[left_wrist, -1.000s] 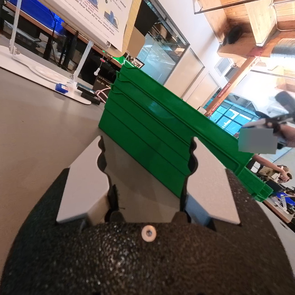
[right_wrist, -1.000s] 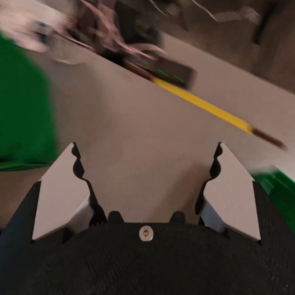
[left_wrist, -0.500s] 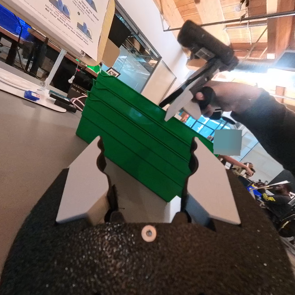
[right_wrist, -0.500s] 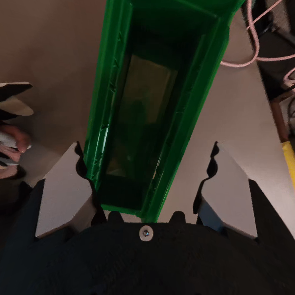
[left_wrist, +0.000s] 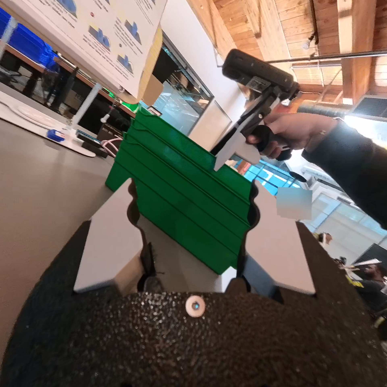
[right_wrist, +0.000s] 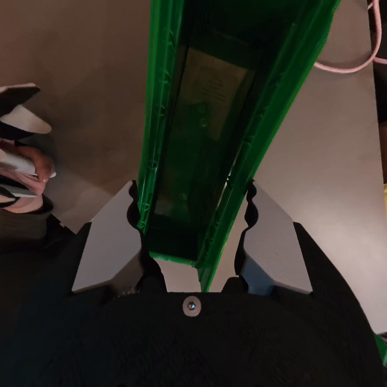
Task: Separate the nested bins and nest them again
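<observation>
A stack of nested green bins (left_wrist: 184,199) stands on the grey table (left_wrist: 41,188), its long side facing my left gripper (left_wrist: 191,188). That gripper is open and low at the table, close to the stack's side, and touches nothing. My right gripper (right_wrist: 192,184) is open and looks straight down into the top bin (right_wrist: 209,125), with the bin's near end between its fingers. In the left wrist view the right gripper (left_wrist: 222,161) is held by a hand, its tips at the stack's top rim. The left gripper (right_wrist: 45,109) shows at the left edge of the right wrist view.
A sign board (left_wrist: 104,31) stands on a white base (left_wrist: 31,119) behind the bins. Black devices with a pink cable (left_wrist: 106,144) lie by the stack's far end; the cable (right_wrist: 345,69) also shows from above. People are in the far background on the right.
My right gripper swung from beside the bins to above the stack and came down to the top bin's near end. My left gripper moved closer to the stack's side.
</observation>
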`<move>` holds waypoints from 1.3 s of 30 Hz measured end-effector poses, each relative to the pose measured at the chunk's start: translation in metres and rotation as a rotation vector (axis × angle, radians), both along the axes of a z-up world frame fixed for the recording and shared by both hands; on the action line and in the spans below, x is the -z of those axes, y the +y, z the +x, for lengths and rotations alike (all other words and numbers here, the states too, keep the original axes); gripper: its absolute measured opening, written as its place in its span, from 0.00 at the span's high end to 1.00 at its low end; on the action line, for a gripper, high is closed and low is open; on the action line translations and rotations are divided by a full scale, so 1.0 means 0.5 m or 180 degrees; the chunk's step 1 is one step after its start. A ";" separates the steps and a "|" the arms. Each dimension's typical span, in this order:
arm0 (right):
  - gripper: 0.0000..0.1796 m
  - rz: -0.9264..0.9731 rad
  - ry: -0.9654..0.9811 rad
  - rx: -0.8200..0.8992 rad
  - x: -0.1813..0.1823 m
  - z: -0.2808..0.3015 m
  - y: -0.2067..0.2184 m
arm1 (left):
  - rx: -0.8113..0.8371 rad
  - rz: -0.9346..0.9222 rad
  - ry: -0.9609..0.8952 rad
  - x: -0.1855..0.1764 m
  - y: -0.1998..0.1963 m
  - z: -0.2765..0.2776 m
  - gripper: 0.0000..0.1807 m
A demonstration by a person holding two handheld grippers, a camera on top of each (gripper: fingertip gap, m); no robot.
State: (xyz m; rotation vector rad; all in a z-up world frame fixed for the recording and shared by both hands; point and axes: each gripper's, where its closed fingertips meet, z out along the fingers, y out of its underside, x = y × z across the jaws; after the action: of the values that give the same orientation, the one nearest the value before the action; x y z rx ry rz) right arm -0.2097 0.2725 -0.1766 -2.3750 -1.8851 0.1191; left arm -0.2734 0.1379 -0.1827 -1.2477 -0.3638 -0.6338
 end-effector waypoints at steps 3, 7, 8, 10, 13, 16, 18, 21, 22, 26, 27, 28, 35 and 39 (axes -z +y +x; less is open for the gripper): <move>0.43 0.0056 -0.0015 -0.0105 -0.003 -0.004 -0.001 | -0.0131 -0.0002 -0.0016 0.000 -0.004 -0.012 0.42; 0.43 0.0007 -0.0067 -0.0158 -0.007 -0.007 -0.008 | -0.0084 -0.0043 -0.0039 0.005 0.001 -0.010 0.42; 0.43 -0.0013 -0.0070 -0.0174 -0.008 -0.008 -0.010 | -0.0090 -0.0041 -0.0035 0.005 0.001 -0.010 0.42; 0.43 -0.0050 -0.0051 -0.0207 -0.013 -0.013 -0.015 | -0.0083 -0.0034 -0.0047 0.005 0.001 -0.010 0.42; 0.43 -0.0093 0.0019 -0.0234 -0.028 -0.023 -0.018 | -0.0118 -0.0051 -0.0066 0.007 0.001 -0.014 0.42; 0.42 -0.0168 0.0200 -0.0180 -0.061 -0.041 -0.018 | -0.0241 -0.0067 -0.0073 0.008 -0.001 -0.026 0.42; 0.42 -0.0183 0.0264 -0.0156 -0.083 -0.047 -0.018 | -0.0246 -0.0074 -0.0117 0.010 -0.001 -0.029 0.41; 0.43 -0.0078 0.0341 -0.0229 -0.120 -0.043 -0.014 | -0.0249 -0.0053 -0.0133 0.008 -0.002 -0.031 0.41; 0.43 -0.0038 0.0397 -0.0237 -0.136 -0.040 -0.010 | -0.0254 -0.0049 -0.0130 0.008 -0.003 -0.031 0.41; 0.44 0.0076 0.0632 -0.0174 -0.207 0.000 0.019 | -0.0231 -0.0061 -0.0139 0.009 -0.001 -0.029 0.41; 0.44 0.0102 0.0691 -0.0142 -0.225 0.018 0.029 | -0.0235 -0.0062 -0.0135 0.009 -0.001 -0.030 0.41; 0.44 0.0134 0.0759 -0.0096 -0.244 0.039 0.041 | -0.0236 -0.0060 -0.0132 0.009 -0.001 -0.029 0.41; 0.44 0.0395 0.1026 0.0694 -0.307 0.276 0.176 | -0.0221 -0.0108 -0.0105 0.012 0.003 -0.026 0.42; 0.43 0.0437 0.0803 0.1298 -0.226 0.449 0.255 | -0.0222 -0.0163 -0.0071 0.016 0.008 -0.024 0.42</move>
State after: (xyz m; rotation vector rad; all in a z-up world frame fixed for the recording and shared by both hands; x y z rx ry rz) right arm 0.0150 0.4001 -0.0636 -2.4561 -1.2347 0.2319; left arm -0.2854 0.1419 -0.1909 -1.2721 -0.4426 -0.5823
